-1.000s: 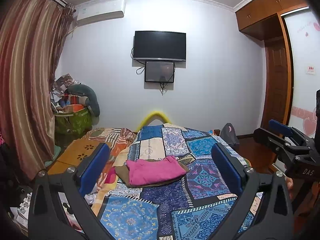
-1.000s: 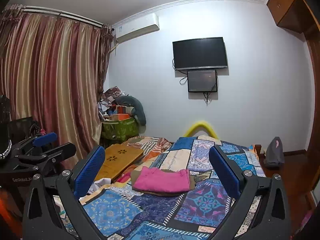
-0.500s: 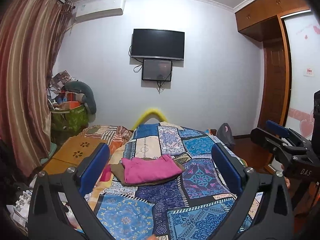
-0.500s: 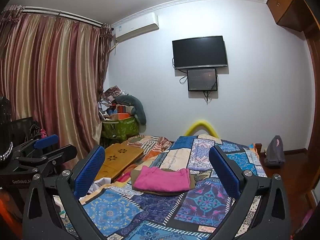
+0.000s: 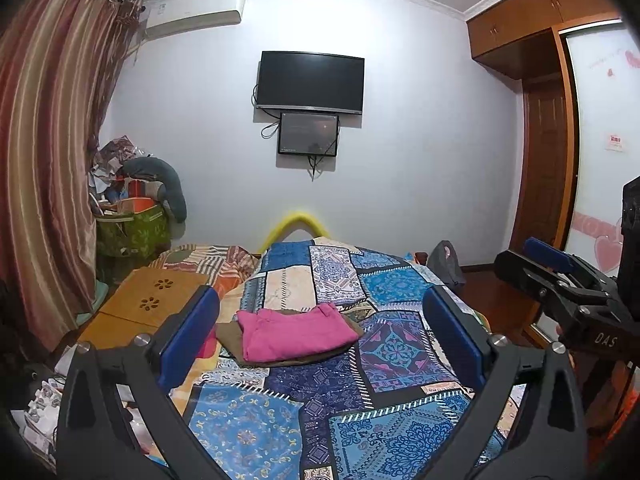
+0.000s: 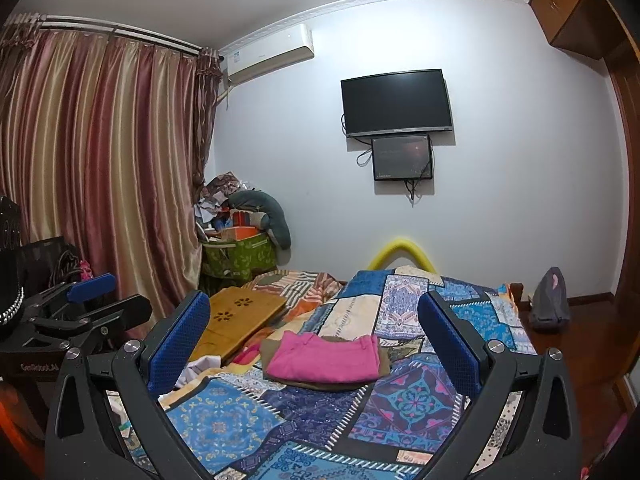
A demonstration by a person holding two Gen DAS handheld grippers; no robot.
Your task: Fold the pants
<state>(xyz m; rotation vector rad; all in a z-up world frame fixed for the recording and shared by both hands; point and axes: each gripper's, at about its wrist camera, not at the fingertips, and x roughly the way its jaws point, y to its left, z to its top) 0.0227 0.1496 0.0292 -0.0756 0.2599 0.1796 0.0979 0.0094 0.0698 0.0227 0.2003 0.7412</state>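
Pink pants (image 5: 296,332), folded flat atop a brown garment (image 5: 228,334), are seen on the patchwork bedspread (image 5: 360,400); left gripper (image 5: 320,332) and right gripper (image 6: 314,344) are held wide, empty, above it.

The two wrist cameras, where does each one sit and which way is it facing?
Left wrist: on the left tool, facing down the patchwork-quilted bed to the wall-mounted black television; right tool shows at right.
Right wrist: on the right tool, same heading; left tool shows at left.
Shared: folded pink pants atop a brown garment.
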